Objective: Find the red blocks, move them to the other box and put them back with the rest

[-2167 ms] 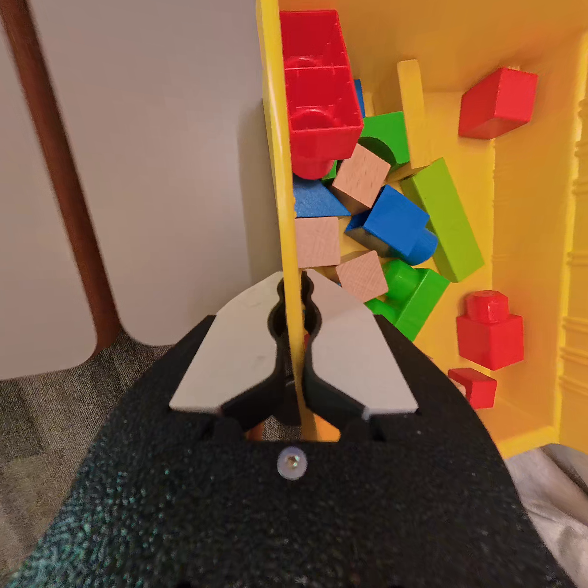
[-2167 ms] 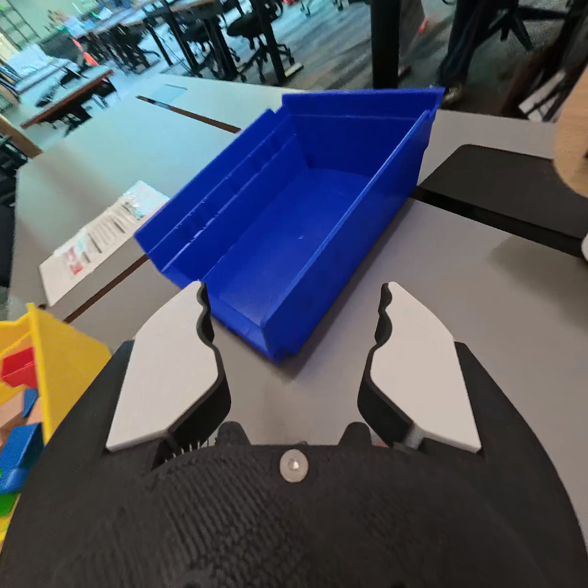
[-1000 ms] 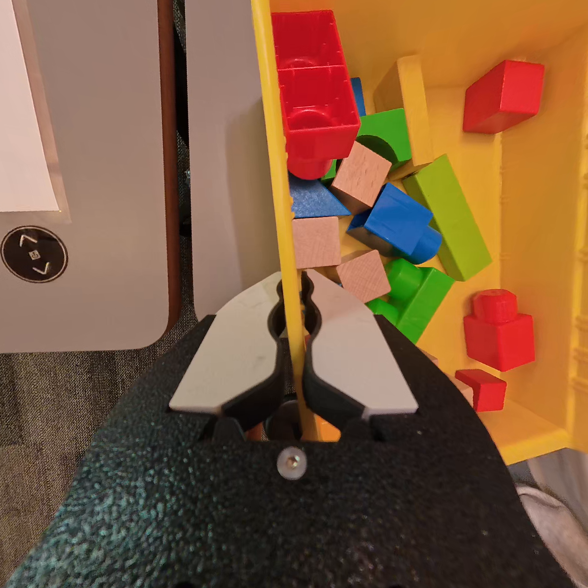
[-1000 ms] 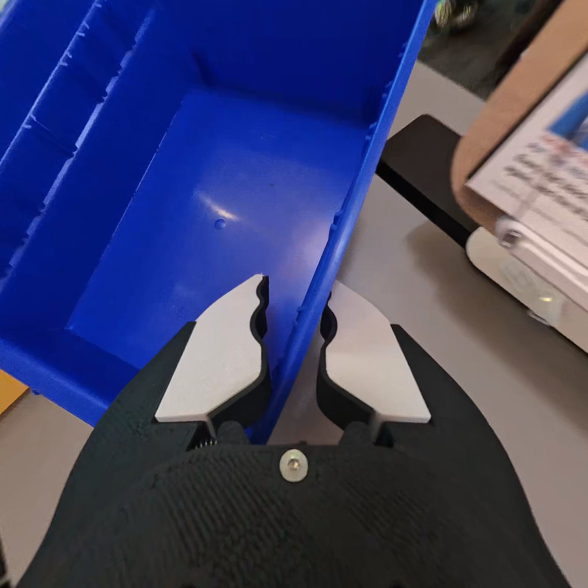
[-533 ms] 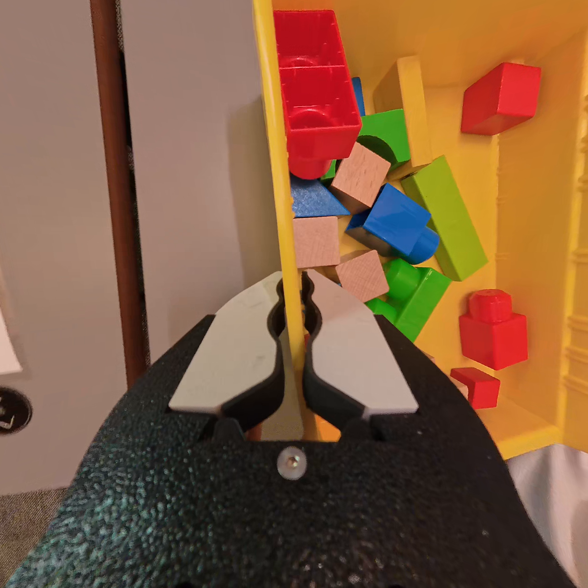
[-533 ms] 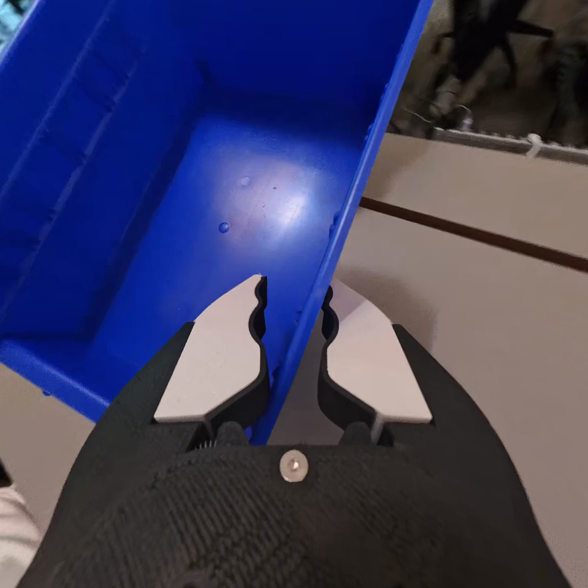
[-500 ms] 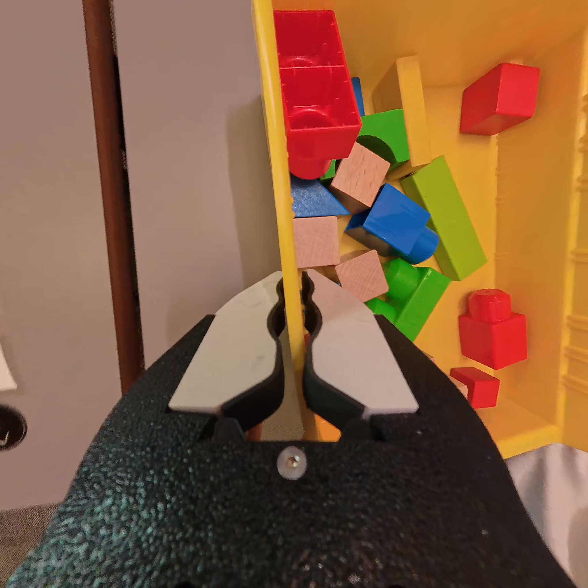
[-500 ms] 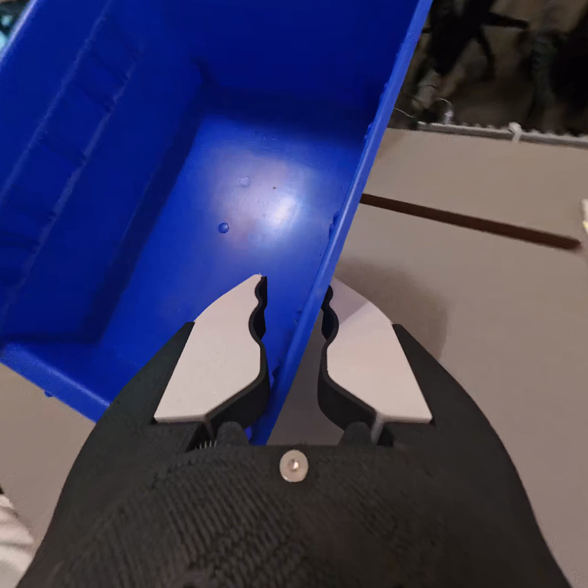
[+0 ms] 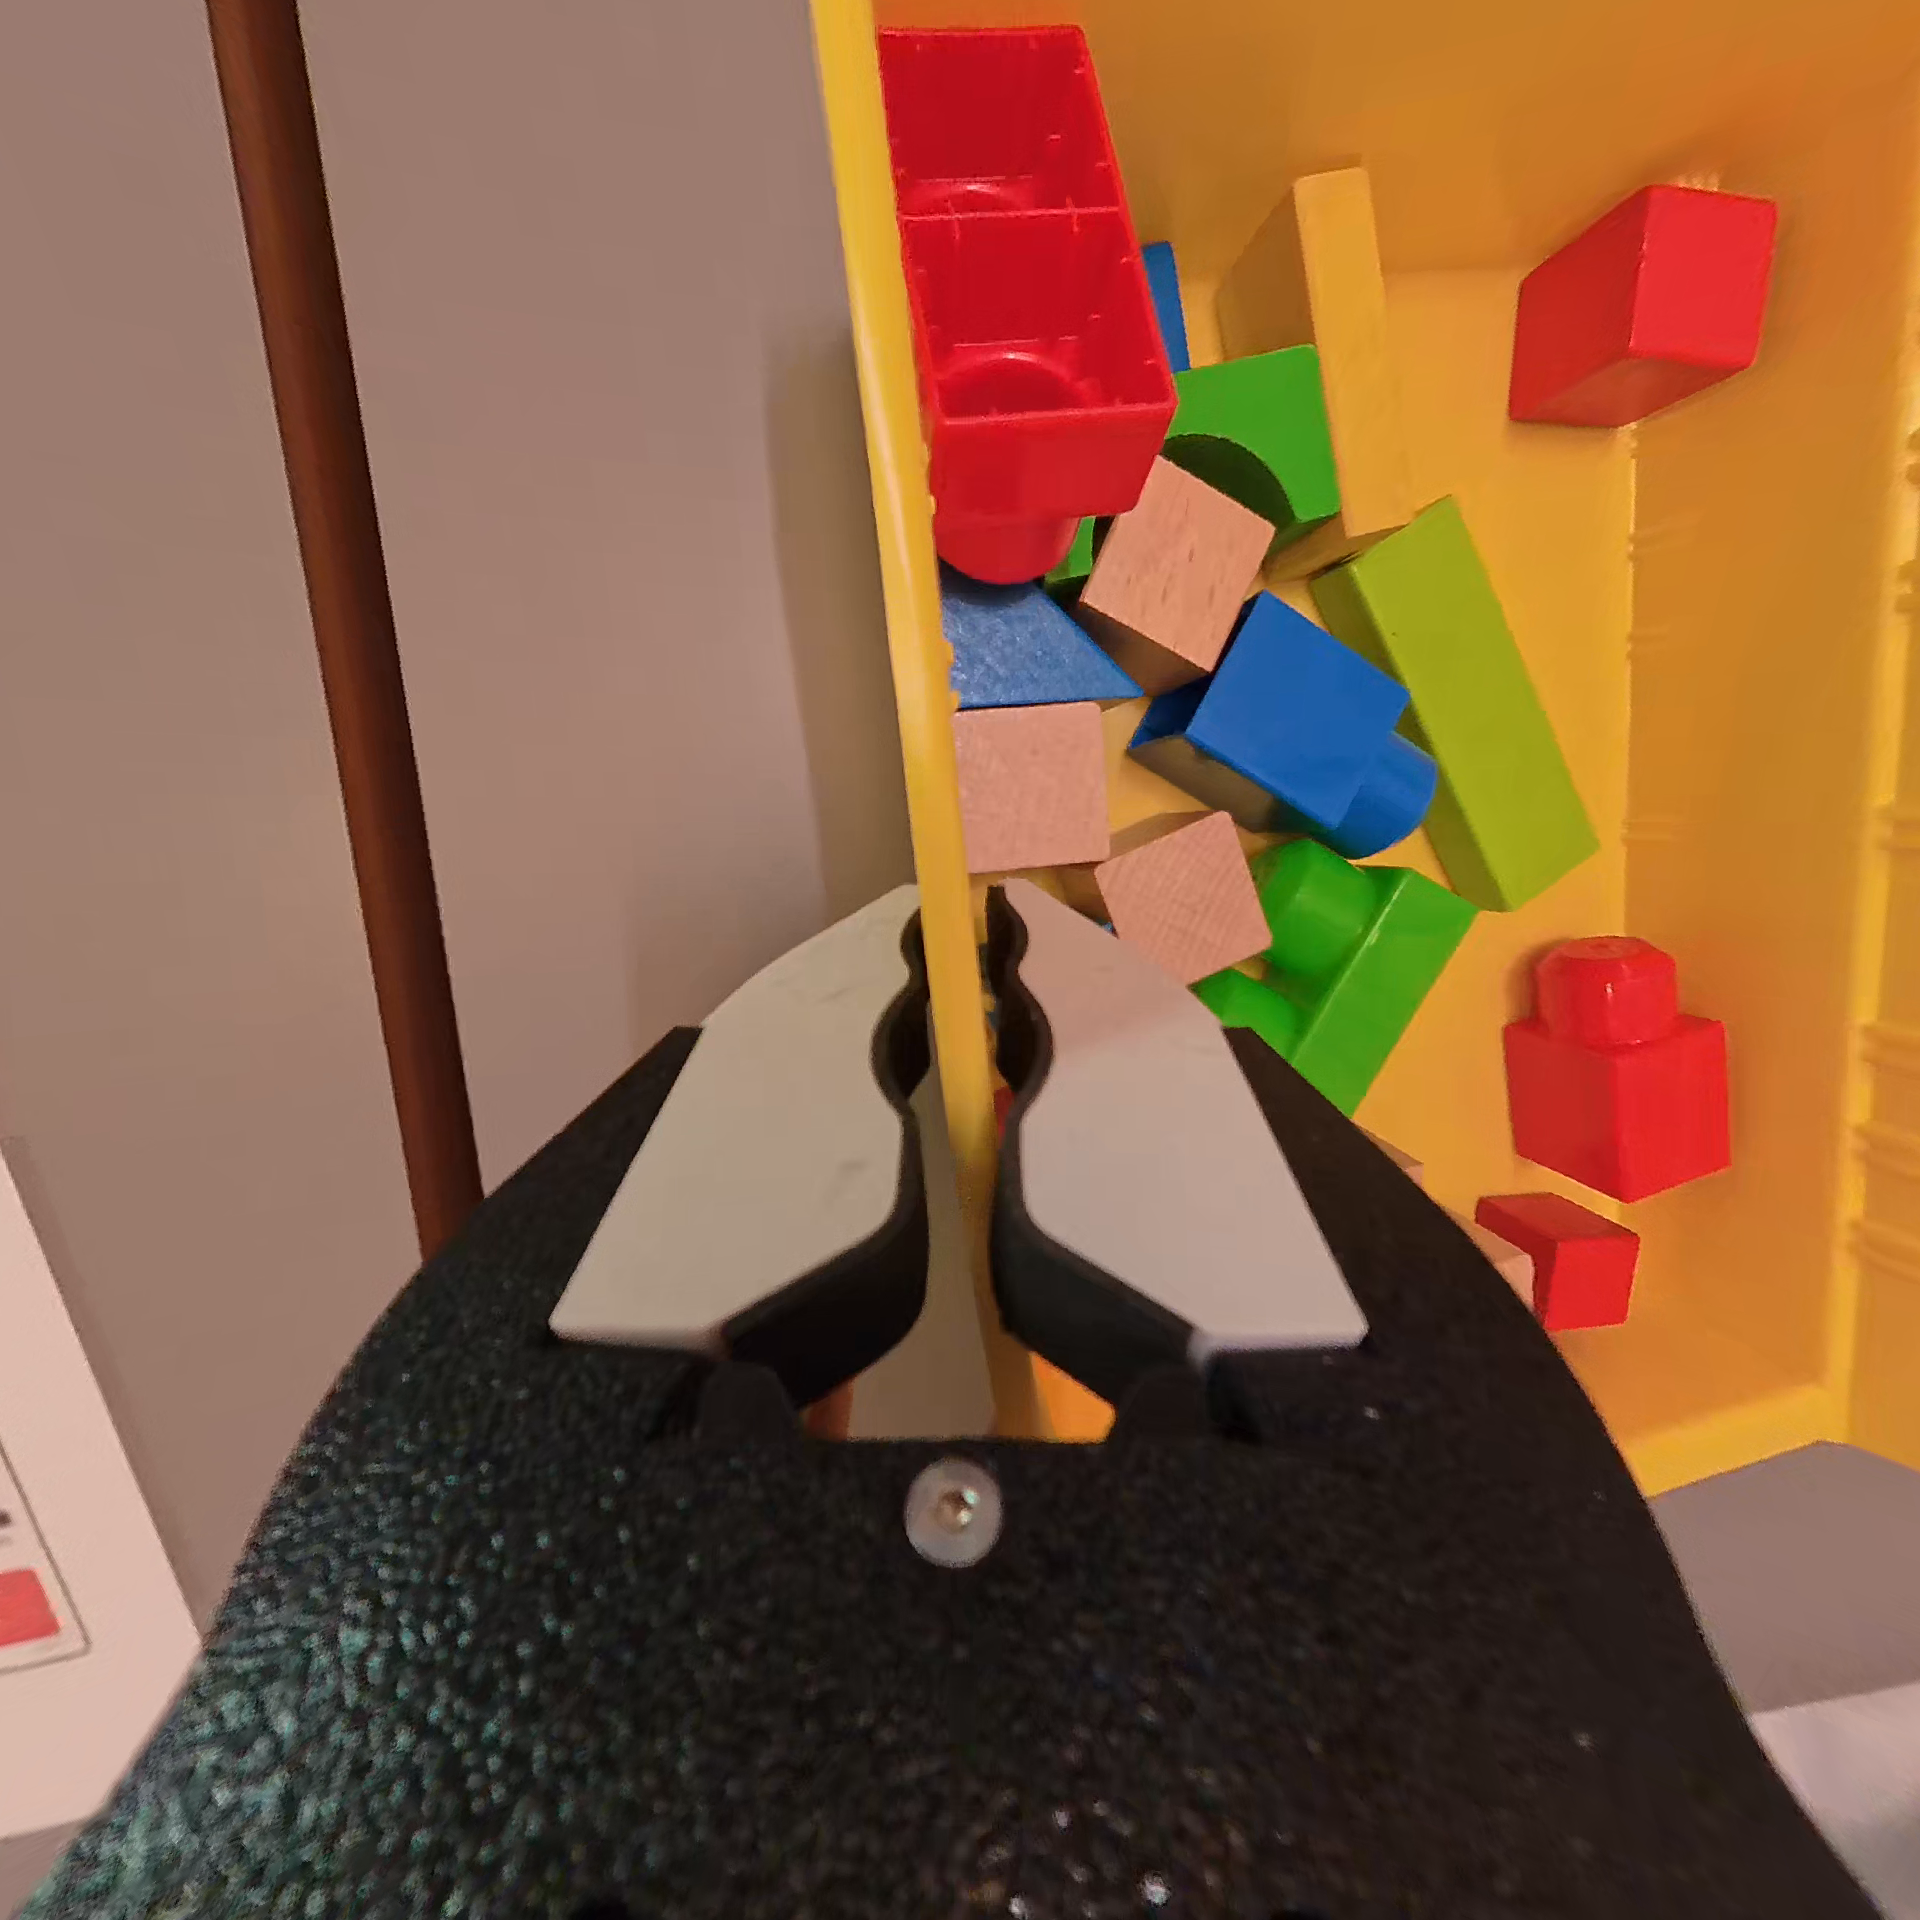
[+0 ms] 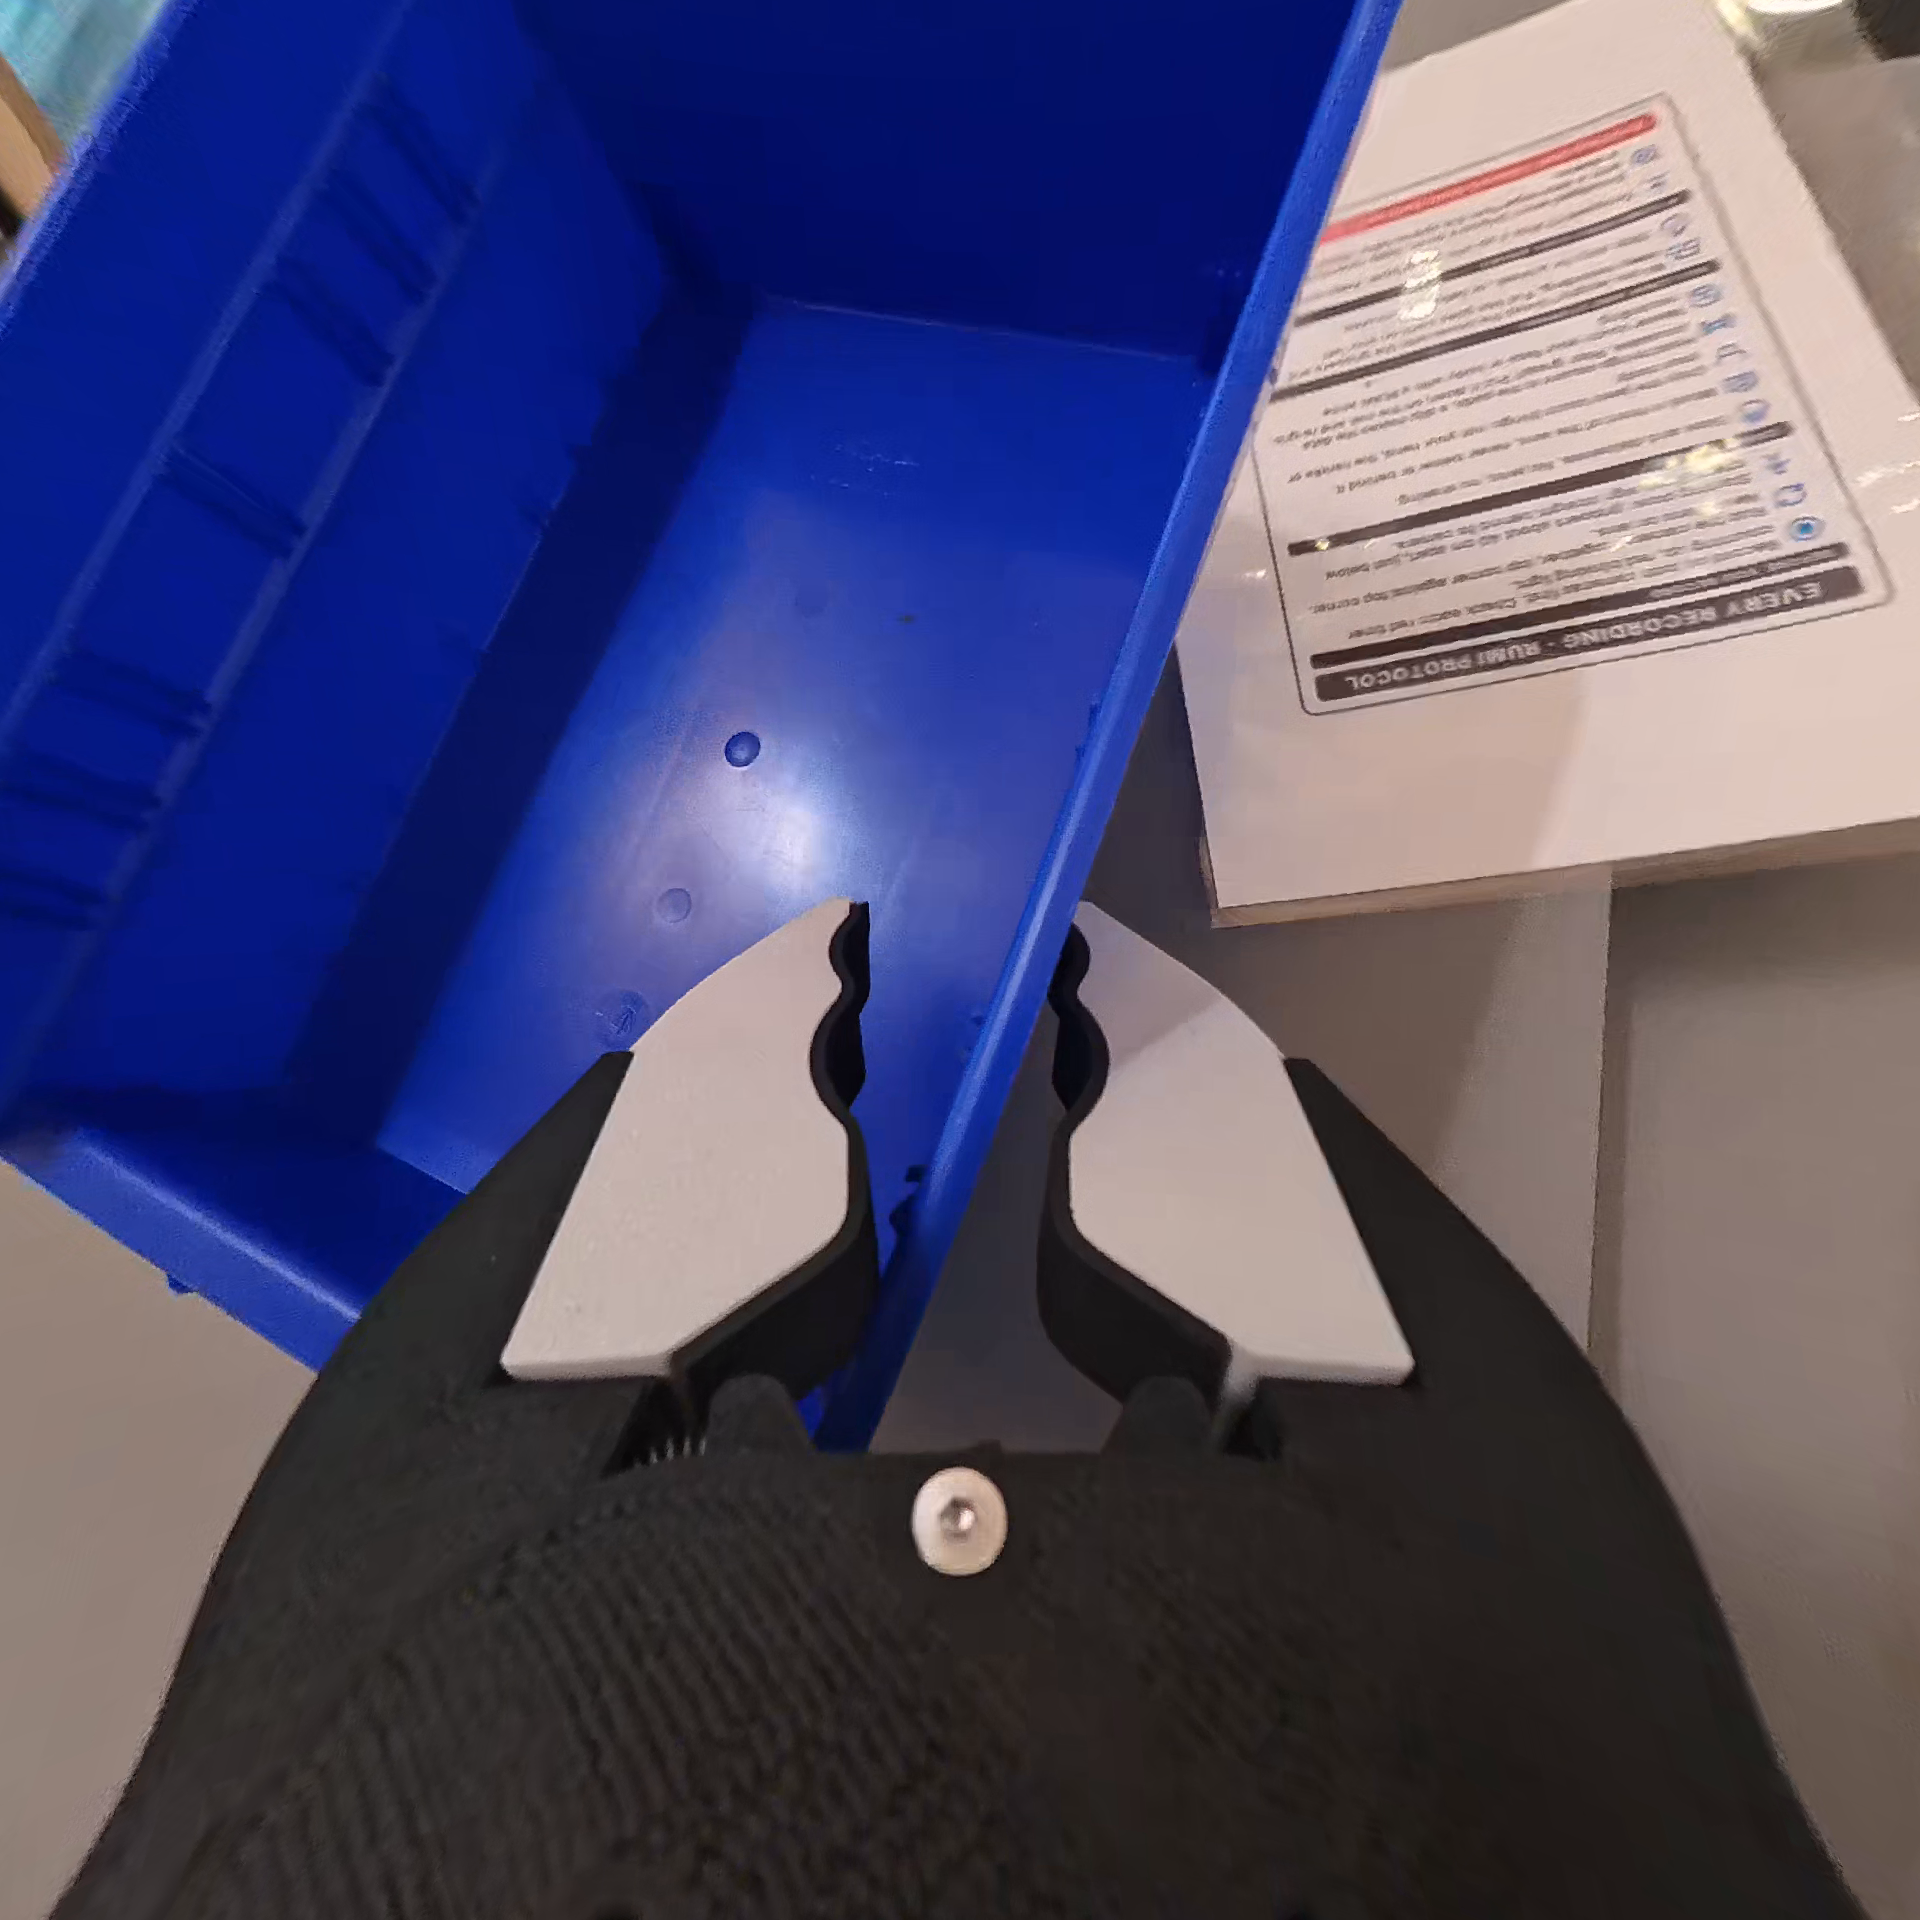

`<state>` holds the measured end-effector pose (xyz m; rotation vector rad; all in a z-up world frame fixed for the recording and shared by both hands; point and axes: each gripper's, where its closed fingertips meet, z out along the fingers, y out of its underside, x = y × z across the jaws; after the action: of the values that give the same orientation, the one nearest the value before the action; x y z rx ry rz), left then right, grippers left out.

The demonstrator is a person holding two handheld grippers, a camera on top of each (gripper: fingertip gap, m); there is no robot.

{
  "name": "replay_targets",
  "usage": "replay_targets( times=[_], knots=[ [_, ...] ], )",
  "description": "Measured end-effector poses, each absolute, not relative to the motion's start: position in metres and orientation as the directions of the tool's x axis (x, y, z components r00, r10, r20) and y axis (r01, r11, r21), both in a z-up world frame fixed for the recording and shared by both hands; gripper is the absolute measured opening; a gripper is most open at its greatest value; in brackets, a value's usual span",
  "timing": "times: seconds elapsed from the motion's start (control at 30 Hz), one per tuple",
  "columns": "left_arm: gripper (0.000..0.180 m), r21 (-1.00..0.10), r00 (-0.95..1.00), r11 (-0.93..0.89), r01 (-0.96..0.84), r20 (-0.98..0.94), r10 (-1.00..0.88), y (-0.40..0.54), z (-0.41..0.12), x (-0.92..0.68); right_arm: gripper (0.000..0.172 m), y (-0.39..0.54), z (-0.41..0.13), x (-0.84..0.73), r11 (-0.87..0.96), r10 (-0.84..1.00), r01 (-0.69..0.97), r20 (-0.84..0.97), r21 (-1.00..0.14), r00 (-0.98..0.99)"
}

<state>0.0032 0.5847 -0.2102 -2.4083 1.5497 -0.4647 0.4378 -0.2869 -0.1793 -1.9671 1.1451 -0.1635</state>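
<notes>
printed sheet (image 10: 1579,416) now beside blue box (image 10: 727,520); both grippers' grips unchanged

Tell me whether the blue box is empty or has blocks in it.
Empty, as far as it shows. The blue box's bare floor and walls show no blocks. The near right corner is hidden behind the right claw.

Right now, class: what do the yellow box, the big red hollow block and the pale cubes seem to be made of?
Yellow box: likely moulded plastic, smooth, thin wall, ribbed side.
Big red hollow block: glossy plastic, hollow with moulded ribs inside.
Pale cubes: apparently unpainted wood, matte with visible grain.
</notes>
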Motion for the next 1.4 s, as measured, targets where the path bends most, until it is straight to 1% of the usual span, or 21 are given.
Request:
replay_targets(
  times=[0.13, 0.27, 0.43, 0.57, 0.8, 0.87, 0.93, 0.97, 1.03, 1.13, 1.2, 1.23, 1.3, 1.37, 1.4],
  knots=[
    [0.008, -0.371, 0.384, -0.395, -0.84, 0.108, -0.917, 0.606, -0.209, 0.035, 0.033, -0.274, -0.196, 0.443, -0.336, -0.755, -0.658, -0.225, -0.673, 0.616],
    [0.007, -0.368, 0.363, -0.372, -0.852, 0.098, -0.927, 0.618, -0.212, 0.064, 0.034, -0.265, -0.206, 0.453, -0.392, -0.759, -0.658, -0.178, -0.644, 0.626],
    [0.007, -0.376, 0.329, -0.349, -0.858, 0.117, -0.937, 0.626, -0.221, 0.096, 0.034, -0.258, -0.211, 0.465, -0.379, -0.76, -0.665, -0.193, -0.644, 0.62],
    [0.007, -0.395, 0.298, -0.324, -0.86, 0.129, -0.946, 0.631, -0.224, 0.117, 0.034, -0.258, -0.219, 0.472, -0.423, -0.745, -0.631, -0.147, -0.65, 0.65],
    [0.007, -0.402, 0.227, -0.23, -0.886, 0.056, -0.972, 0.632, -0.224, 0.129, 0.038, -0.255, -0.22, 0.47, -0.407, -0.739, -0.64, -0.177, -0.652, 0.65],
    [0.008, -0.441, 0.214, -0.195, -0.876, 0.007, -0.977, 0.636, -0.218, 0.132, 0.04, -0.256, -0.222, 0.469, -0.407, -0.747, -0.653, -0.179, -0.638, 0.641],
    [0.017, -0.535, 0.237, -0.156, -0.83, -0.085, -0.968, 0.646, -0.201, 0.137, 0.045, -0.258, -0.218, 0.472, -0.4, -0.763, -0.647, -0.155, -0.649, 0.627],
    [0.022, -0.58, 0.256, -0.13, -0.804, -0.14, -0.957, 0.651, -0.19, 0.139, 0.048, -0.261, -0.213, 0.475, -0.384, -0.787, -0.644, -0.13, -0.662, 0.603],
    [0.038, -0.642, 0.285, -0.049, -0.765, -0.269, -0.92, 0.658, -0.167, 0.135, 0.051, -0.267, -0.191, 0.483, -0.367, -0.826, -0.601, -0.048, -0.71, 0.562],
    [0.054, -0.652, 0.273, 0.089, -0.753, -0.432, -0.859, 0.648, -0.137, 0.12, 0.06, -0.27, -0.136, 0.485, -0.392, -0.845, -0.43, 0.133, -0.813, 0.518],
    [0.051, -0.69, 0.297, 0.139, -0.71, -0.473, -0.829, 0.633, -0.117, 0.109, 0.064, -0.26, -0.098, 0.471, -0.368, -0.853, -0.329, 0.174, -0.87, 0.493],
    [0.049, -0.723, 0.295, 0.145, -0.675, -0.445, -0.846, 0.619, -0.11, 0.106, 0.065, -0.248, -0.082, 0.458, -0.339, -0.847, -0.28, 0.162, -0.898, 0.507],
    [0.049, -0.795, 0.26, 0.102, -0.598, -0.313, -0.914, 0.585, -0.103, 0.1, 0.07, -0.215, -0.057, 0.425, -0.251, -0.816, -0.19, 0.101, -0.949, 0.569],
    [0.049, -0.843, 0.224, -0.001, -0.537, -0.142, -0.964, 0.553, -0.101, 0.093, 0.077, -0.174, -0.042, 0.382, -0.136, -0.748, -0.127, 0.018, -0.983, 0.663],
    [0.052, -0.848, 0.202, -0.058, -0.527, -0.058, -0.978, 0.54, -0.103, 0.089, 0.08, -0.156, -0.037, 0.362, -0.082, -0.719, -0.108, -0.016, -0.991, 0.695]
  ],
)
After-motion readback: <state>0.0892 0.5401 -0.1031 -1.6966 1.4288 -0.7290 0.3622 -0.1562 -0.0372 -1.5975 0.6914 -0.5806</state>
